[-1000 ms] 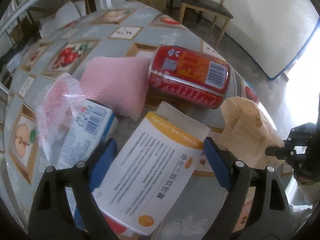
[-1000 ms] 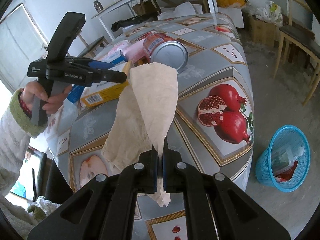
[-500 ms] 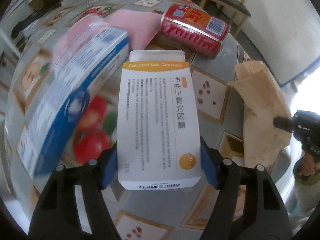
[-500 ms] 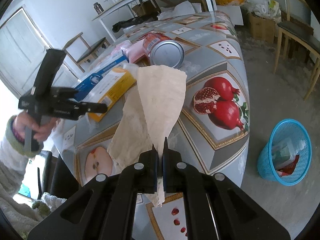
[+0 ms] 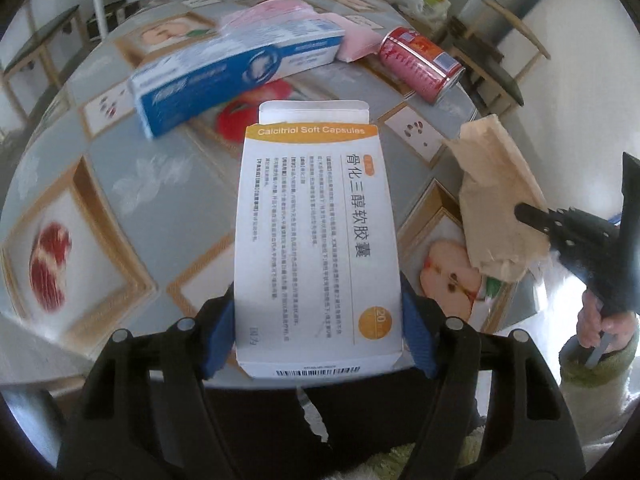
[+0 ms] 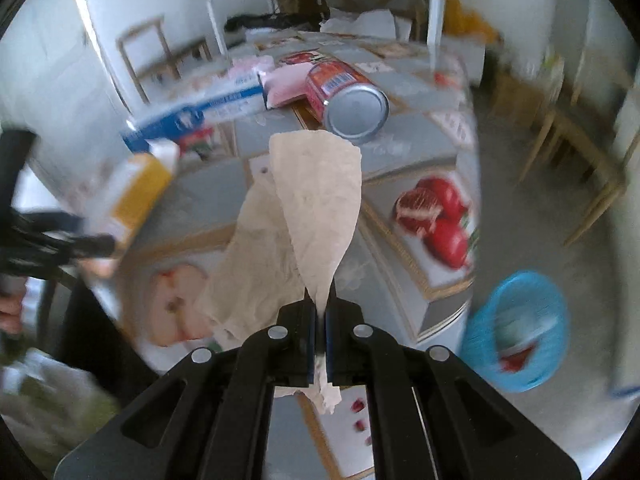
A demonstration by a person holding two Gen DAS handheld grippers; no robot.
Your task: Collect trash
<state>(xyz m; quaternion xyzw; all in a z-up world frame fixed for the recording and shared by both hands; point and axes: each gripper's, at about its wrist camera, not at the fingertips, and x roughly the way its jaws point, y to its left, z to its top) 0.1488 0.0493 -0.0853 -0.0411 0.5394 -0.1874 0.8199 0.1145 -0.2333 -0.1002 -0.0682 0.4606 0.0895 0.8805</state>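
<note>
My left gripper [image 5: 318,320] is shut on a white and orange medicine box [image 5: 316,220], with its blue pads [image 5: 218,332] pressed on the box's two long sides. It holds the box above the table's near edge. My right gripper [image 6: 320,312] is shut on a crumpled brown paper napkin [image 6: 316,200], which hangs over the fruit-print tablecloth [image 6: 400,160]. In the left wrist view the napkin [image 5: 496,200] and the right gripper [image 5: 532,214] show at the right. In the right wrist view the held box [image 6: 136,196] is blurred at the left.
A blue toothpaste box [image 5: 236,76], a pink packet [image 5: 352,40] and a red can [image 5: 420,64] on its side lie at the table's far end. A blue bin [image 6: 516,332] with some trash stands on the floor at the right. Wooden chairs [image 6: 572,152] stand beyond it.
My left gripper closed on the medicine box and carried it away from the heap toward the near table edge, rolling as it went. My right gripper swung a little with the napkin.
</note>
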